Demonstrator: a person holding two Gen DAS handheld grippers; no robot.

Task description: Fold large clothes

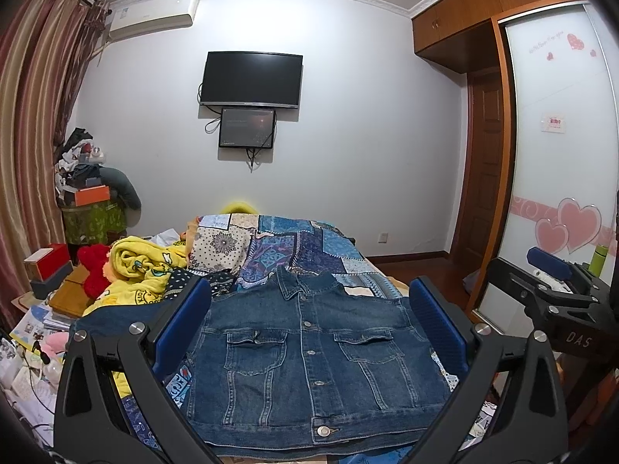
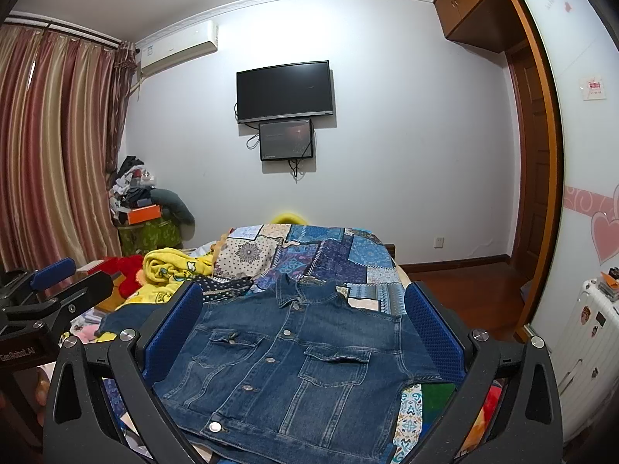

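Far left, striped curtains (image 2: 50, 147) hang beside a cluttered corner, and a crumpled yellow blanket (image 1: 135, 266) with a red plush toy (image 1: 94, 270) crowds the bed's left side. Next across, the left gripper (image 1: 309, 324) hovers with its blue pads spread wide, clasping nothing. Between those pads lies the denim jacket (image 1: 309, 359), flat on the patchwork bedspread (image 1: 301, 247), front up and buttoned, collar pointing away toward the wall with the television (image 1: 251, 79), hem nearest the cameras, so its long axis runs down the bed. One sleeve trails off leftward toward the blanket; the jacket's right edge sits near the bed's right side. The right gripper (image 2: 303, 321) is likewise gaping, nothing held. Right of the bed there is bare wooden floor (image 2: 476, 290), then the wardrobe (image 1: 561, 135) with its heart-printed door.
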